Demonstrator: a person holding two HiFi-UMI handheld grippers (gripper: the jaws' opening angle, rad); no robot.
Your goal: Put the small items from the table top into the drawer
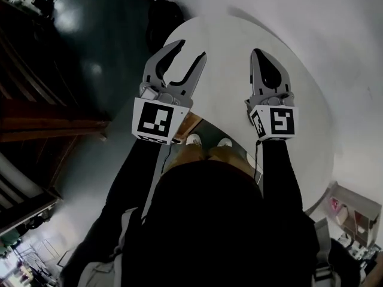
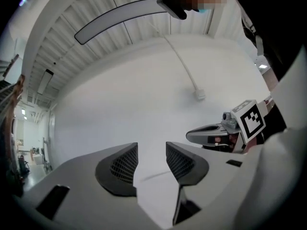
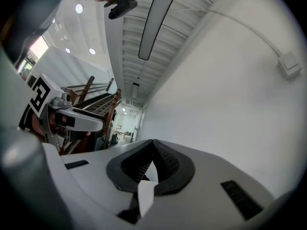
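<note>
No small items and no drawer show in any view. In the head view both grippers are held up side by side over a white rounded surface [image 1: 239, 40] with nothing on it. My left gripper [image 1: 191, 48] is open, its jaws spread with only air between them; the left gripper view shows the same gap [image 2: 151, 155] against a bare white wall. My right gripper [image 1: 257, 52] is shut, jaws together and holding nothing; in its own view the pads meet [image 3: 152, 145]. Each gripper shows in the other's view: the right gripper [image 2: 211, 134] and the left gripper [image 3: 72, 119].
A dark floor [image 1: 90, 52] and dark wooden furniture [image 1: 36, 118] lie to the left. A cluttered shelf [image 1: 353, 214] sits at the lower right. A white cable runs down the wall to a small box [image 2: 199, 94]. My shoes [image 1: 193, 139] show below the grippers.
</note>
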